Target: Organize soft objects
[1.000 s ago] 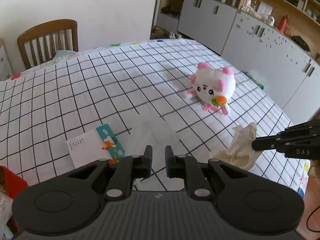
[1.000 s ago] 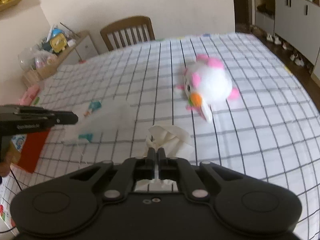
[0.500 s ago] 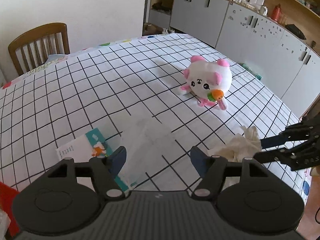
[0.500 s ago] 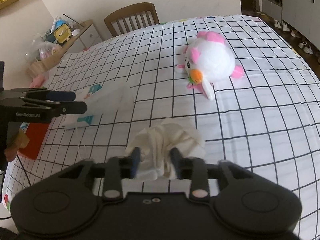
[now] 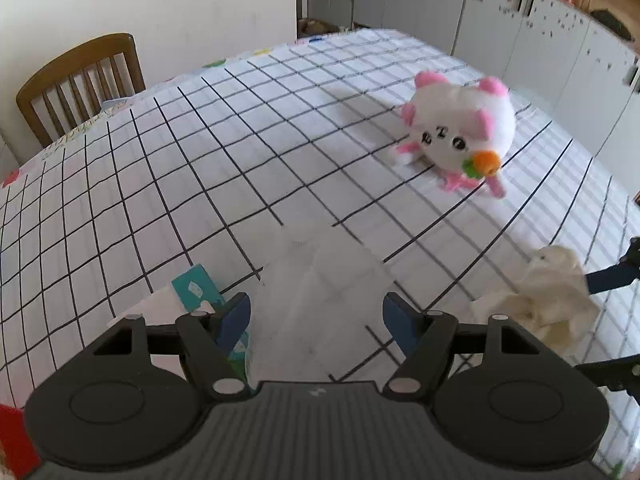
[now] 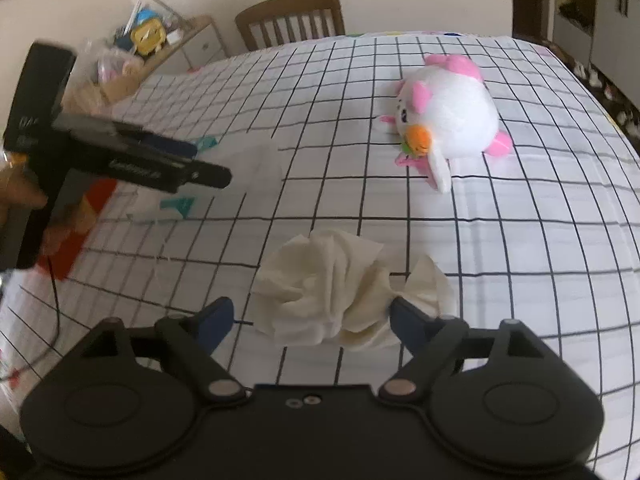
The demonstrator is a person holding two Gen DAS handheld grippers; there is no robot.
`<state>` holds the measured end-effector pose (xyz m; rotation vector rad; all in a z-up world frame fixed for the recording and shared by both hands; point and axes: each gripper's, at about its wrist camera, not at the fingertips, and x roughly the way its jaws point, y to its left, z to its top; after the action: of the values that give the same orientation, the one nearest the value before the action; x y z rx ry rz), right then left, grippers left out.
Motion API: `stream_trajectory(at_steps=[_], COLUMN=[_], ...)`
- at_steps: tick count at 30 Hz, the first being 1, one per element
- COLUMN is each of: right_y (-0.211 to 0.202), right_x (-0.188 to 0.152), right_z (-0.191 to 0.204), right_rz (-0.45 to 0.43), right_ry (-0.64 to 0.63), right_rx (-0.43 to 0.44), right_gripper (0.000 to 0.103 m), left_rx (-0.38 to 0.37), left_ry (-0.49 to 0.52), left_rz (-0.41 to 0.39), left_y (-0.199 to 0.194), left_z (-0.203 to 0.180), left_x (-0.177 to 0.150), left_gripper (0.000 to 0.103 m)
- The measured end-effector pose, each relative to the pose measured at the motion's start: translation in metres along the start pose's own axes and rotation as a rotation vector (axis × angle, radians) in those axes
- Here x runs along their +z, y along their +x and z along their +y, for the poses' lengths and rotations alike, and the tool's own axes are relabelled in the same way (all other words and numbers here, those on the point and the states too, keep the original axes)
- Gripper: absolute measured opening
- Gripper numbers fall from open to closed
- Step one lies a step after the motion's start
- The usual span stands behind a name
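A white and pink plush toy (image 5: 464, 136) with an orange carrot lies on the checked tablecloth, also in the right wrist view (image 6: 444, 108). A crumpled cream cloth (image 6: 340, 292) lies on the table between my open right gripper's (image 6: 310, 322) fingers; it shows at the right in the left wrist view (image 5: 548, 300). My left gripper (image 5: 316, 320) is open above a flat clear plastic bag (image 5: 320, 288) that lies partly over a tissue pack (image 5: 200, 292).
The checked tablecloth (image 5: 200, 160) covers the table. A wooden chair (image 5: 76, 76) stands at the far side. Grey cabinets (image 5: 540, 28) line the right wall. A red item (image 5: 12, 436) lies at the near left edge. A cluttered side shelf (image 6: 152, 48) is beyond the table.
Both grippers have opened. The right one let go of the cream cloth, which now lies on the table. The left one let go of the plastic bag and drew back.
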<state>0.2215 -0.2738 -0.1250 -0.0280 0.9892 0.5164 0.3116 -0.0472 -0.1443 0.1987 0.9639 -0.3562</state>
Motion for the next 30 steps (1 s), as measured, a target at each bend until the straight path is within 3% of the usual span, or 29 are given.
stream_trajectory(at_steps=[6, 9, 10, 12, 15, 18, 20, 23, 30], right_y=[0.015, 0.021, 0.022, 0.023, 0.021, 0.017, 0.016, 0.012, -0.01], right_x=[0.002, 0.0, 0.0, -0.001, -0.002, -0.003, -0.003, -0.002, 0.002], right_z=[0.009, 0.013, 0.014, 0.015, 0.015, 0.014, 0.013, 0.012, 0.018], right_rz=[0.017, 0.029, 0.03, 0.029, 0.022, 0.014, 0.005, -0.011, -0.075], right_ry=[-0.06, -0.094, -0.102, -0.11, -0.115, -0.11, -0.104, -0.089, -0.018], right_rx=[-0.056, -0.087, -0.099, -0.118, -0.147, -0.177, -0.182, -0.183, -0.149], right_gripper=[0.081, 0.076, 0.071, 0.064, 0.051, 0.031, 0.021, 0.014, 0.011], left_rx=[0.029, 0.033, 0.038, 0.05, 0.053, 0.048, 0.041, 0.035, 0.012], left_ry=[0.027, 0.039, 0.038, 0.037, 0.023, 0.011, -0.004, -0.033, -0.092], left_rz=[0.021, 0.019, 0.021, 0.017, 0.002, -0.016, -0.029, -0.051, -0.084], left_y=[0.014, 0.014, 0.015, 0.014, 0.011, 0.007, 0.004, -0.002, -0.024], left_z=[-0.006, -0.009, -0.01, -0.01, -0.008, -0.006, -0.005, -0.003, 0.001], left_x=[-0.002, -0.001, -0.001, -0.001, 0.0, 0.0, -0.001, -0.002, -0.005], left_gripper=[0.072, 0.057, 0.054, 0.038, 0.031, 0.02, 0.017, 0.014, 0.013])
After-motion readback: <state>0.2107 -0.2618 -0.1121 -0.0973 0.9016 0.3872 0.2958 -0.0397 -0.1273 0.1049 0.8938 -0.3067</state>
